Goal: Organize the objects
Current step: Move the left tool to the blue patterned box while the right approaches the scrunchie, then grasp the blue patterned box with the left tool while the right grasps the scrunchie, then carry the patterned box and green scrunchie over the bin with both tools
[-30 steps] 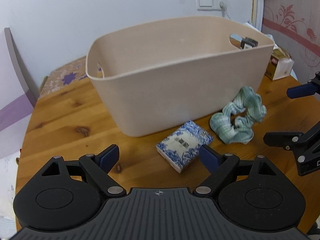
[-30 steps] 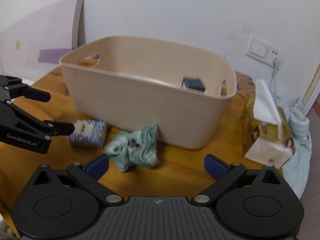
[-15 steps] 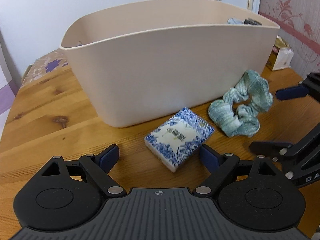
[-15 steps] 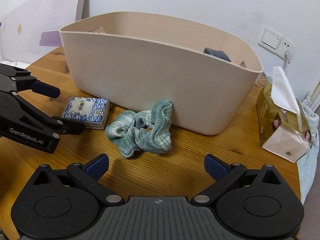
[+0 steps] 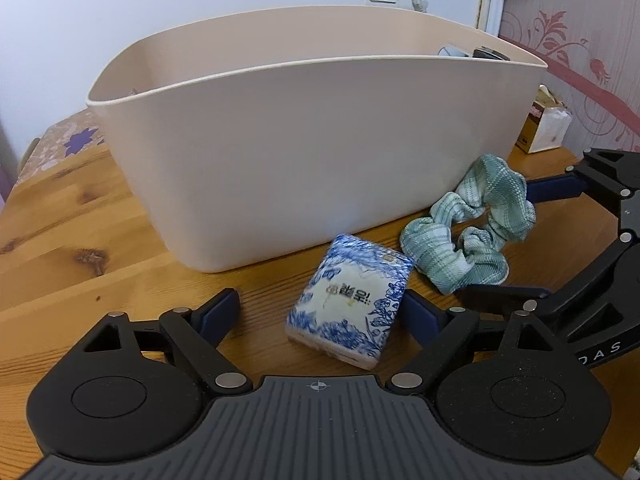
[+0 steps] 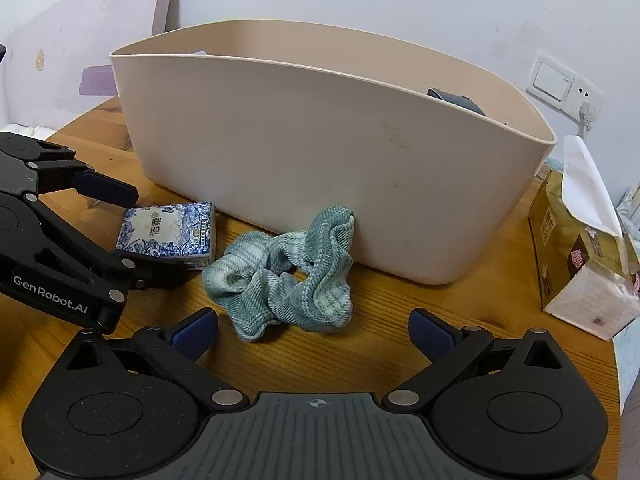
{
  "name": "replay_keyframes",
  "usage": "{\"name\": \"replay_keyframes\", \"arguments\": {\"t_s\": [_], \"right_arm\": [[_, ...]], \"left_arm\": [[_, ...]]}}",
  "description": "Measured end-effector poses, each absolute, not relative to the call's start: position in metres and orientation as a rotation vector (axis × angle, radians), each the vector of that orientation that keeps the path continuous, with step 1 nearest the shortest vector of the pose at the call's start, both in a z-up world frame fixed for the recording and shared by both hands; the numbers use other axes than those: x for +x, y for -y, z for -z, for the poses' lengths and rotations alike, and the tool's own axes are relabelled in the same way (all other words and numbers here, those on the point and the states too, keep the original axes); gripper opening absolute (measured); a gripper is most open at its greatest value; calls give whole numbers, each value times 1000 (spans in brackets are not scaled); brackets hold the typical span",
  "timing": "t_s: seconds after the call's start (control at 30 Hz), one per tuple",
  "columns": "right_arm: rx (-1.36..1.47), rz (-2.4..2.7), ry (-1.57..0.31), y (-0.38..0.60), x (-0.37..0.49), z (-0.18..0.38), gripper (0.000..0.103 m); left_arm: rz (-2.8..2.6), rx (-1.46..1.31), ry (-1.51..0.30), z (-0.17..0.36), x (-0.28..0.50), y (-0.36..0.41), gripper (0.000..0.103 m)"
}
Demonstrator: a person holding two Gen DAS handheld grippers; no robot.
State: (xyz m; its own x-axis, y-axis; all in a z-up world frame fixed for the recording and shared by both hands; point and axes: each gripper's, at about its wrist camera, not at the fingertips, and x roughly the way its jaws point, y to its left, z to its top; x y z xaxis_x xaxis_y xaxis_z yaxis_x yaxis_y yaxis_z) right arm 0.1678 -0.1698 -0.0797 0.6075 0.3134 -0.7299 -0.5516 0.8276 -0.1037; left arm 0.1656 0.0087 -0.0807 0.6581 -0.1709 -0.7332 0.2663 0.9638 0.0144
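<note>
Left tool (image 5: 320, 312) closing around blue-patterned tissue packet (image 5: 350, 299), pads not yet gripping; right tool (image 6: 313, 330) open, flanking green fabric scrunchie (image 6: 288, 276).

**A room in a home**

Everything here is pointing to a lived-in room of a house. A round wooden table (image 5: 72, 216) is standing against a plain white wall, where a light switch and socket (image 6: 564, 86) are sitting with a plug in. Wallpaper with a pink flower pattern (image 5: 576, 52) is covering the next wall. An opened tissue box (image 6: 580, 256), a beige storage tub (image 6: 332, 184), a hair scrunchie (image 6: 288, 276) and a small tissue pack (image 5: 352, 304) are lying about on the table.
</note>
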Motion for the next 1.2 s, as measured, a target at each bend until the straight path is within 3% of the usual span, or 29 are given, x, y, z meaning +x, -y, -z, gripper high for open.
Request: {"name": "replay_keyframes", "arguments": {"t_s": [0.07,0.13,0.33,0.37,0.5,0.63,0.8,1.2], "right_arm": [[-349,-507,-746,169,166,79,103],[-356,-509,-740,169,165,79,92],[-333,-532,-743,167,162,77,74],[-318,-538,-749,168,162,77,70],[-282,-564,-767,170,163,73,41],[-280,-570,-775,171,159,72,25],[-251,-545,-786,178,158,70,19],[-223,-524,-769,191,136,59,17]], "left_arm": [[262,128,-807,80,164,-7,76],[273,142,-803,79,163,-5,70],[296,152,-818,76,168,9,50],[294,155,-820,76,170,12,48],[277,151,-831,75,169,14,48],[240,137,-860,71,167,13,48],[210,133,-865,70,162,9,48],[165,118,-856,58,136,-14,48]]}}
